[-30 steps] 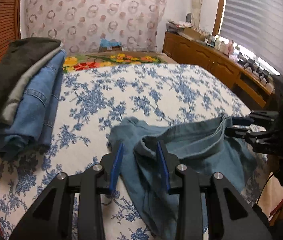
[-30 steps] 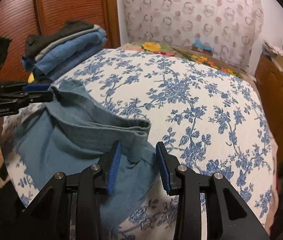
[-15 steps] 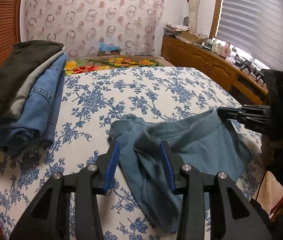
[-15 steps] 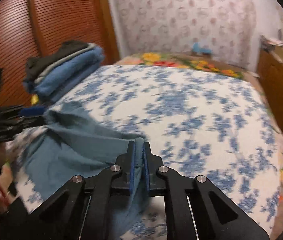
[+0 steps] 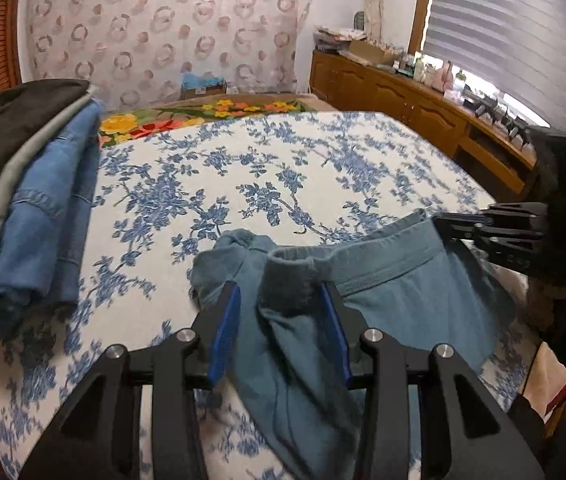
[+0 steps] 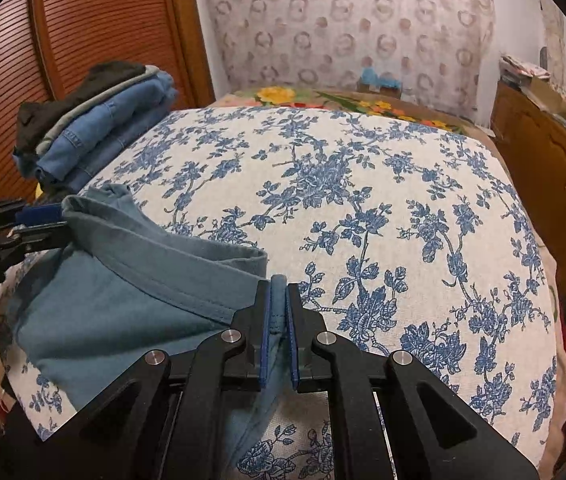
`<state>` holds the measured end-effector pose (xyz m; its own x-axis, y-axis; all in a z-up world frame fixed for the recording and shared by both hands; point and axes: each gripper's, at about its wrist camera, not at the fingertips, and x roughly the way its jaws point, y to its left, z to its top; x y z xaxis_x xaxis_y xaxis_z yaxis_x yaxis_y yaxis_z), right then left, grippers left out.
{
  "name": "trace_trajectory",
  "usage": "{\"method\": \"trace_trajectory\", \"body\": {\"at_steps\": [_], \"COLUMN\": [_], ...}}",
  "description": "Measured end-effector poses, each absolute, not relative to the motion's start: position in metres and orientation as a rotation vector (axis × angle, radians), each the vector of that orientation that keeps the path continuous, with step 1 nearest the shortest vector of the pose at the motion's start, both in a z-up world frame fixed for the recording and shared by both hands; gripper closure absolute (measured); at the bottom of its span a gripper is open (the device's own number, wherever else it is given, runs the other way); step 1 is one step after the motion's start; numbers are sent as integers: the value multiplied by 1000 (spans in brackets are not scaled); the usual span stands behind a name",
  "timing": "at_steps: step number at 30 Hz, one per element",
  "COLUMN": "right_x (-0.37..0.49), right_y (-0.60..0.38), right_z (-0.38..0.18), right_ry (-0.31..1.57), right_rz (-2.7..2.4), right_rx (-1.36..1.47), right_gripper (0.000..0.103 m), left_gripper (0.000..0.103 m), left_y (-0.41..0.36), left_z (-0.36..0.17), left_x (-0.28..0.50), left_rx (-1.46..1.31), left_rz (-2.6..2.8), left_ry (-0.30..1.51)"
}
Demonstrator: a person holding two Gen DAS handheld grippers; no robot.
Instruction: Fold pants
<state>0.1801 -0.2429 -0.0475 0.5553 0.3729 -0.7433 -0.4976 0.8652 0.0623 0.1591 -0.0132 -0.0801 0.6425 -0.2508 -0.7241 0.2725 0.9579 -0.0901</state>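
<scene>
The teal pants lay bunched at the near edge of a bed spread with a blue-flowered cover, their waistband stretched crosswise between the two grippers, running from about 9 o'clock toward 5 o'clock in the right wrist view, while the legs hung toward the viewer over the bed's edge. The right gripper had its blue pads pressed together, pinching one end of the waistband. At the other end, the left gripper was closing, its fingers still parted, with a rolled fold of the waistband between them; whether the pads pressed on the cloth could not be told. A stack of folded clothes, denim under grey and black, sat at 9 o'clock in the left wrist view, apart from the pants. A wooden cabinet with small items lined the wall at 2 o'clock, below a window blind.
</scene>
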Motion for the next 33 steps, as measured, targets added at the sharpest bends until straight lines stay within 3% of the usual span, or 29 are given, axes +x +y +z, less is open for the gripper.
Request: {"method": "trace_trajectory", "body": {"at_steps": [2,4,15,19,24,33], "right_x": [179,179,177,177,176,175], "right_y": [-242,-242,-235,-236,-236,-234], "right_z": [-47,-48,-49,-49,-49,-50], "right_ry": [832,830,811,812,810,806], "right_rz": [514,511,493,494,492,483], "right_rx": [-167,-170,-217,-215,-214,-230], "right_gripper": [98,98,98,98,98,98], "left_gripper": [81,88,88,82,62,51], "left_y": [-15,-17,-12,-17,-25,-20], "left_z": [-81,-78,-67,-63,-57,-66], "left_x": [163,163,159,152,138,124], "left_rx": [33,38,14,35,69,25], "left_rz": [-307,-316,-295,-290,-299,-302], "left_ry": [824,802,780,771,748,772]}}
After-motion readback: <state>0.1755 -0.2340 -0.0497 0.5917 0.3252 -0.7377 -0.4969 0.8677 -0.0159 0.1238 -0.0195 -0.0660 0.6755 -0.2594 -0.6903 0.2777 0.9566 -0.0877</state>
